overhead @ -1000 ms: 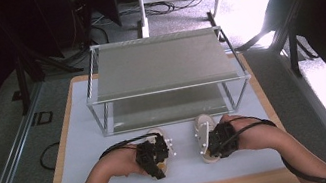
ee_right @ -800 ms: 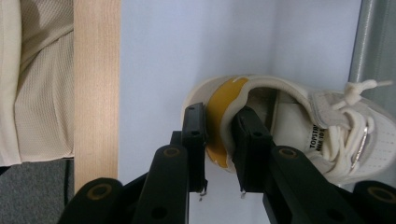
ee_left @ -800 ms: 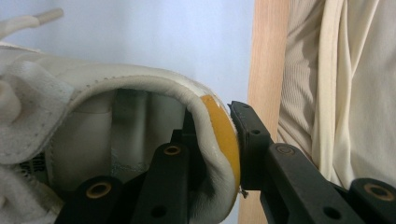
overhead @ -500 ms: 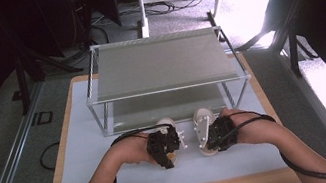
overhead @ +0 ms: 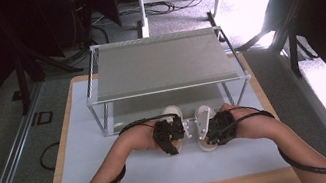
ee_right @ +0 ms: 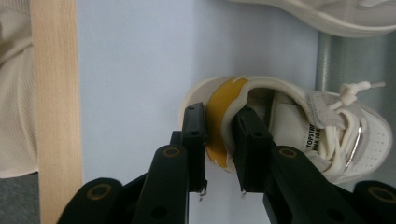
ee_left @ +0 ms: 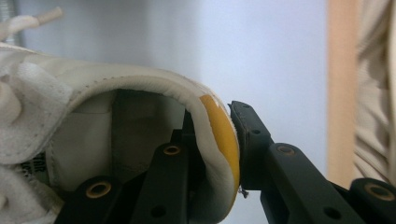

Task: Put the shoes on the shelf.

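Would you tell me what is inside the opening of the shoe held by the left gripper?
One black jaw of the left gripper reaches into the white shoe, clamping the yellow-patched heel against the outer jaw. Pale lining shows; the toe end is hidden in shadow.

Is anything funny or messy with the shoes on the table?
Nothing looks spilled or broken. The two white lace-up sneakers with yellow heel patches, the left one and the right one, are each pinched at the heel by a black gripper, left and right. They lie in front of the metal-framed shelf.
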Demonstrator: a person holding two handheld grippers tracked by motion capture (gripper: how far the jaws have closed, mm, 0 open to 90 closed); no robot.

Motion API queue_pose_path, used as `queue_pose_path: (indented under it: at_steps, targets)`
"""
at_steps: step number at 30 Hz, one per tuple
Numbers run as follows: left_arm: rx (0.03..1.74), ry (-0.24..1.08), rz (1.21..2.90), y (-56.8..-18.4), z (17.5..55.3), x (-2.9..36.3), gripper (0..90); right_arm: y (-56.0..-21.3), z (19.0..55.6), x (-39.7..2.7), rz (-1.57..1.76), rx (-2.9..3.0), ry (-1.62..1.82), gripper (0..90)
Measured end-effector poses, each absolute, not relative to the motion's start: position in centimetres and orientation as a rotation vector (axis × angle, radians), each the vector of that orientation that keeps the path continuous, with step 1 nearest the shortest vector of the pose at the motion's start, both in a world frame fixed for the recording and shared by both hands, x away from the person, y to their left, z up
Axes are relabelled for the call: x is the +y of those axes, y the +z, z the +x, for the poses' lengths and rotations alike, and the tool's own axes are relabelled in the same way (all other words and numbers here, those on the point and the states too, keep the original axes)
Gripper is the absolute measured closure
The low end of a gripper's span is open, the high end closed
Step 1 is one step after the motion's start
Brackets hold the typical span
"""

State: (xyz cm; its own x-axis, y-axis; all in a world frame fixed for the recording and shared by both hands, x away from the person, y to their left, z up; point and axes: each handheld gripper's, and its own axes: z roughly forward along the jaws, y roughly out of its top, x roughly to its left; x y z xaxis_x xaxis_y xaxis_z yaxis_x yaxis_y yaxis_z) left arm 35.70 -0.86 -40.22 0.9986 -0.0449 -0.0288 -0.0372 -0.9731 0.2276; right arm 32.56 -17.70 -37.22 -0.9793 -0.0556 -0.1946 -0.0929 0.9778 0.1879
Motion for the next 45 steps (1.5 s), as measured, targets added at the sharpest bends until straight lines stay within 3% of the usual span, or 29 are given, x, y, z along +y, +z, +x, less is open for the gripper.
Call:
queue_pose_path:
  at_steps: [22,27,28,32,34,45]
  targets:
    - [0.045,0.019,2.855,-41.7,41.4,-2.7,73.0,-37.7,33.4,-18.6,-0.101,2.948,0.285,75.7]
    - [0.131,0.137,2.842,-41.0,41.3,-2.6,62.1,-38.0,33.6,-18.9,-0.082,2.953,0.267,75.7]
    - [0.147,0.166,2.842,-40.8,41.2,-2.6,55.7,-38.0,33.6,-18.9,-0.080,2.950,0.267,75.7]
    - [0.117,0.213,2.854,-41.1,40.5,-2.3,45.1,-37.9,34.1,-18.6,-0.101,2.942,0.281,75.7]
    - [0.180,0.275,2.809,-41.0,40.2,-2.1,37.2,-37.8,34.3,-18.4,-0.107,2.936,0.284,75.7]
    - [0.264,0.304,2.710,-40.4,39.0,0.1,33.6,-38.0,36.4,-16.3,-0.141,2.899,0.292,75.4]
